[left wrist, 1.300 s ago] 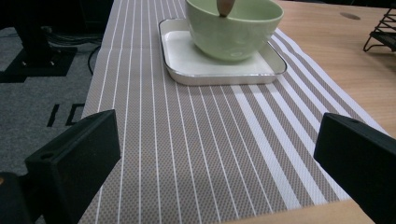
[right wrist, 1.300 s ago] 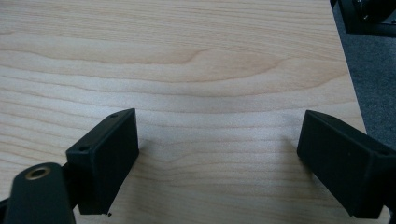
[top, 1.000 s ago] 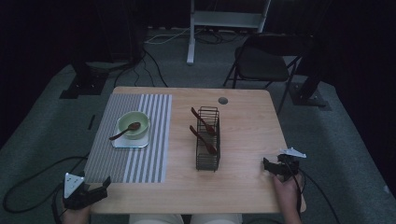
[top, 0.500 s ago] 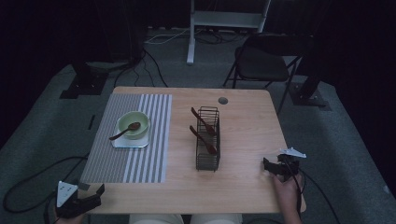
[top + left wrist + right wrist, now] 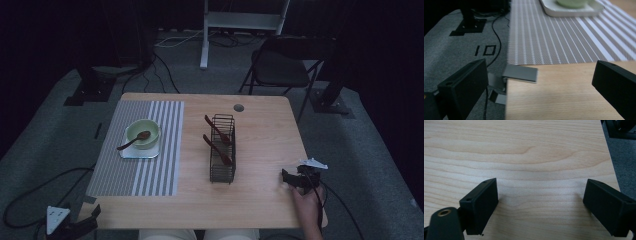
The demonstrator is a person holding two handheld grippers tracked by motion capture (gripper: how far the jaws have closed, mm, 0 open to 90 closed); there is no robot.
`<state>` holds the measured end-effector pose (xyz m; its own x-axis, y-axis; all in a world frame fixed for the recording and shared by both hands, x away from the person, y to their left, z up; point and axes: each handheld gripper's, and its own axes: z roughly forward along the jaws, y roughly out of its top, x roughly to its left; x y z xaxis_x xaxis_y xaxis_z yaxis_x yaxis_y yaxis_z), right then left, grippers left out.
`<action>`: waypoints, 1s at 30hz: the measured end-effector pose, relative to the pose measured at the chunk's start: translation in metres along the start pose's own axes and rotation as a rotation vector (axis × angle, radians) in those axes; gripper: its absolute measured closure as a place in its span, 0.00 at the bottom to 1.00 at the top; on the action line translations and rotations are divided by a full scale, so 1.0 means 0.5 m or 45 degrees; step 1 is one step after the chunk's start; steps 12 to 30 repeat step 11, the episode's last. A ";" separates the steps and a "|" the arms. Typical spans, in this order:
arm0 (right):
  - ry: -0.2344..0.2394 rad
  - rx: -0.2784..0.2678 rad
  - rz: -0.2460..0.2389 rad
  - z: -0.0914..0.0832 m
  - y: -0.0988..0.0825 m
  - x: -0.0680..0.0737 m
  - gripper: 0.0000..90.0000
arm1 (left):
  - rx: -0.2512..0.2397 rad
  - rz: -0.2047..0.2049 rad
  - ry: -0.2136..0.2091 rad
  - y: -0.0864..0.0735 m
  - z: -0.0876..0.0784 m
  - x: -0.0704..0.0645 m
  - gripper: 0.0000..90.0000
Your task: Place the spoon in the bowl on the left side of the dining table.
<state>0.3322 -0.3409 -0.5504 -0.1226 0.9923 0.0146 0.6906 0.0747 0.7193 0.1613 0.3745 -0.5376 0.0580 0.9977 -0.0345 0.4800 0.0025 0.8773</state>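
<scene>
Spoon in bowl [image 5: 134, 140]: brown, lying tilted in my green bowl [image 5: 143, 133], handle out over the rim toward my left; none of my jaws is on it.
Bowl: seated on a white square tray [image 5: 139, 150], itself on the striped mat [image 5: 137, 150] at the left part of the table [image 5: 260, 125]; its tray edge also sits at the top of my left gripper view [image 5: 574, 11].
Wire rack [image 5: 222, 148]: mid-table, holding two more brown spoons [image 5: 218, 129] leaning inside; well apart from both of my claws.
Left claw [image 5: 75, 227]: at the near left corner, partly off the table edge; jaws spread wide, gripping nothing, touching nothing that I can see; the mat [image 5: 564, 42] lies ahead of it.
Right claw [image 5: 295, 179]: resting low over bare wood near the right edge; jaws spread wide, nothing between them but table [image 5: 529, 157].
Step in hand, as I judge it: bringing the left claw forward over the mat to the spoon's handle.
Doing it well: I come in along the handle's line, keep the spread, set one jaw to each side of the handle clear of the bowl rim, then close; lifting steeply risks tipping the bowl.
Risk: snagging the mat's near edge on the way in.
</scene>
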 end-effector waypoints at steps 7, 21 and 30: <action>0.000 0.000 0.000 0.000 0.000 0.000 0.13 | -0.025 -0.073 0.069 -0.005 -0.004 0.015 0.01; 0.000 0.000 0.000 0.000 0.000 0.000 0.13 | -0.037 -0.077 0.012 -0.001 -0.005 0.008 0.01; 0.000 0.000 0.000 0.000 0.000 0.000 0.13 | -0.037 -0.077 0.012 -0.001 -0.005 0.008 0.01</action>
